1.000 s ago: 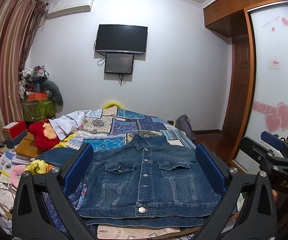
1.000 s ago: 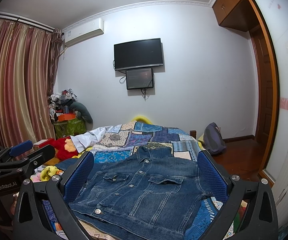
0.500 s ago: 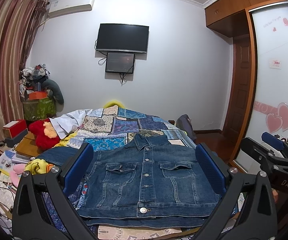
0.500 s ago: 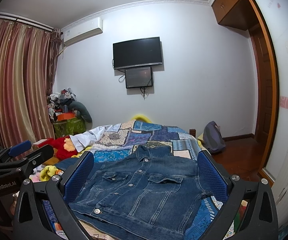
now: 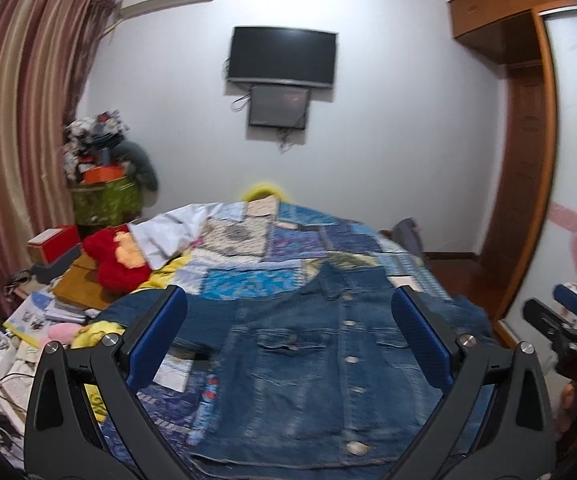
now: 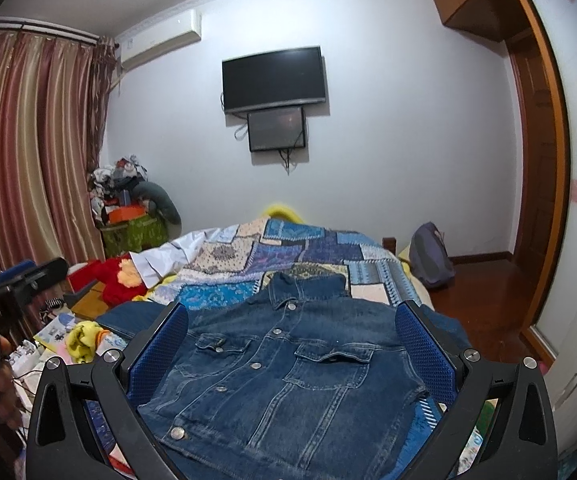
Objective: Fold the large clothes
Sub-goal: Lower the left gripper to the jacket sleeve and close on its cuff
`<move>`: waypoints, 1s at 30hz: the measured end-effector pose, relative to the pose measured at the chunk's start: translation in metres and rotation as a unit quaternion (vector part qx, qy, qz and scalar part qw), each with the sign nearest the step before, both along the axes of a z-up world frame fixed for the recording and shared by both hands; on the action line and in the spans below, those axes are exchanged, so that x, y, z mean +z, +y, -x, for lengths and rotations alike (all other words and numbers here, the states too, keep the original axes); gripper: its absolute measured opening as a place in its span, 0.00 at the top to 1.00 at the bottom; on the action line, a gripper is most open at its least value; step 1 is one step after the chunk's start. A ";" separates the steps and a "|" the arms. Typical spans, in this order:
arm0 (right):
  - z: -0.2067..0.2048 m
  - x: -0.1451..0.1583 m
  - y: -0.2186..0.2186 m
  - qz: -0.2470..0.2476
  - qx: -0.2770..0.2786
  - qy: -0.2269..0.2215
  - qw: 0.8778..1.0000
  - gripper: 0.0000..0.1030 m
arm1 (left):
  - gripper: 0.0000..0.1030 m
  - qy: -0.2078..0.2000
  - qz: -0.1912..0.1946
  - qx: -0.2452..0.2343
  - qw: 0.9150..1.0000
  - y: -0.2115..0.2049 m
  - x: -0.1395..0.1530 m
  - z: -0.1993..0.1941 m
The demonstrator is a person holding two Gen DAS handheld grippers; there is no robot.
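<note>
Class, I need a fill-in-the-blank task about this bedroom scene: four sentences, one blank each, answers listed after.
1. The jacket lying on the quilt is made of ____.
2. Both the left tongs and the right tongs are ____ and hold nothing.
3. The jacket lies with its ____ pointing toward the far wall.
4. On the wall, the TV hangs directly ____ a smaller screen.

Answers: denim; open; collar; above

Jacket point(image 6: 288, 364) on quilt point(image 6: 288, 252), toy point(image 6: 112, 280) seemingly left
</note>
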State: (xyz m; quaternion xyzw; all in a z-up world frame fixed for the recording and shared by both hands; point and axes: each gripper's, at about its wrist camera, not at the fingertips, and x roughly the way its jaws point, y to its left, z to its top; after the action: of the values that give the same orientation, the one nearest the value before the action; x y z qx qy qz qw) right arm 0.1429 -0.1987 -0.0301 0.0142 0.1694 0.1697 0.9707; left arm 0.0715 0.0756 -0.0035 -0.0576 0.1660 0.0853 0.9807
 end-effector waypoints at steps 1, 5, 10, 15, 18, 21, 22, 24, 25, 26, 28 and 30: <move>-0.010 -0.002 0.003 0.002 0.004 0.005 1.000 0.00 | 0.00 0.007 -0.001 0.009 1.000 0.008 -0.002 -0.008; -0.050 -0.007 0.016 0.015 0.004 0.020 1.000 0.00 | 0.00 0.042 -0.013 0.057 0.997 0.047 -0.012 -0.047; -0.106 -0.011 0.042 0.033 0.024 0.045 0.998 0.00 | 0.00 0.104 0.018 0.093 0.990 0.104 -0.037 -0.096; -0.170 -0.026 0.081 0.071 0.057 0.082 0.992 0.00 | 0.00 0.157 0.056 0.142 0.976 0.159 -0.077 -0.133; -0.202 -0.046 0.111 0.121 0.087 0.103 0.983 0.00 | 0.00 0.201 0.099 0.151 0.963 0.193 -0.110 -0.153; -0.226 -0.070 0.140 0.165 0.091 0.112 0.976 0.00 | 0.00 0.237 0.163 0.167 0.943 0.226 -0.146 -0.166; -0.235 -0.079 0.150 0.186 0.089 0.113 0.972 0.00 | 0.00 0.247 0.183 0.170 0.936 0.235 -0.157 -0.168; -0.245 -0.093 0.162 0.208 0.096 0.116 0.967 0.00 | 0.03 0.266 0.230 0.176 0.920 0.252 -0.183 -0.174; -0.252 -0.101 0.168 0.218 0.098 0.121 0.963 0.00 | 0.06 0.275 0.247 0.179 0.912 0.257 -0.193 -0.176; -0.258 -0.108 0.173 0.224 0.104 0.128 0.961 0.00 | 0.10 0.282 0.271 0.181 0.903 0.264 -0.205 -0.178; -0.268 -0.121 0.179 0.228 0.119 0.145 0.955 0.00 | 0.15 0.291 0.301 0.182 0.890 0.273 -0.221 -0.181; -0.282 -0.137 0.185 0.226 0.132 0.178 0.949 0.00 | 0.15 0.286 0.320 0.189 0.883 0.281 -0.231 -0.183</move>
State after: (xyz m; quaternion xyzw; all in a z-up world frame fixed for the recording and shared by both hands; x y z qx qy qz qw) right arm 0.4247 -0.0137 -0.1668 -0.1984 0.3734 0.2481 0.8716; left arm 0.2545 0.3569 -0.2342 -0.3719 0.4440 0.2240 0.7838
